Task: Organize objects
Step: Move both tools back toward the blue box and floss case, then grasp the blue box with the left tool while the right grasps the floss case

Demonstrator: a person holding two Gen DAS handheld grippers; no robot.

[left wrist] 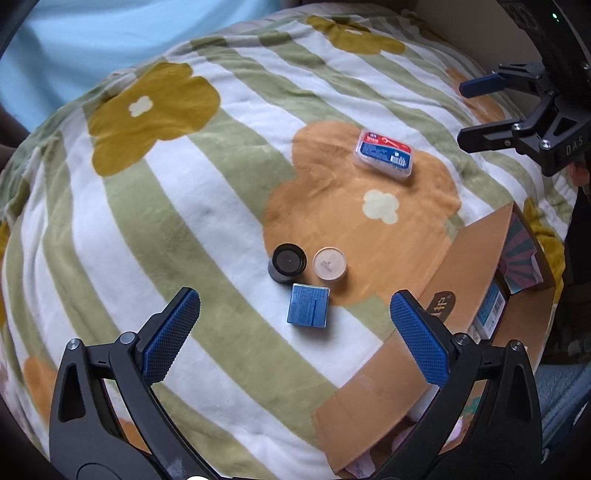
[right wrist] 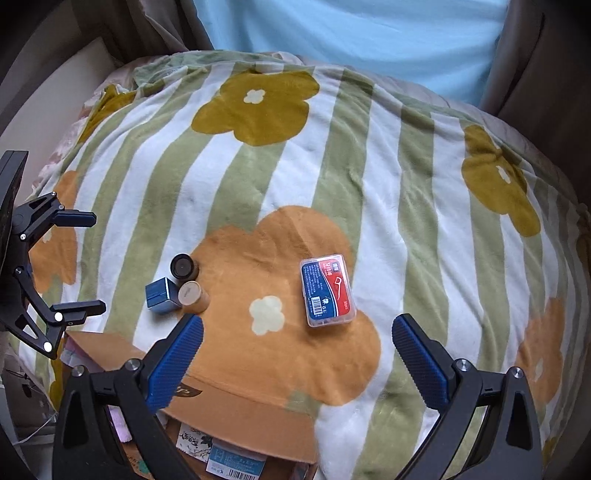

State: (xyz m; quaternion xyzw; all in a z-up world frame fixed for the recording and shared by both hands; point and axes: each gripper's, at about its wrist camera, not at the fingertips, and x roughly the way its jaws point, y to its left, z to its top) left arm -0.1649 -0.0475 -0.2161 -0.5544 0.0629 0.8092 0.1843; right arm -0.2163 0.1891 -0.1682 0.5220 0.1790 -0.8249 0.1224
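Note:
On a striped flower blanket lie a blue box, a black jar, a beige round tub and a clear floss-pick case with a red and blue label. My left gripper is open and empty, hovering just short of the blue box. In the right wrist view the case lies ahead of my open, empty right gripper; the blue box, black jar and beige tub sit to the left. Each gripper shows in the other's view, the right one and the left one.
An open cardboard box holding several packets stands at the blanket's near edge, also in the right wrist view. A person in a light blue shirt sits beyond the blanket.

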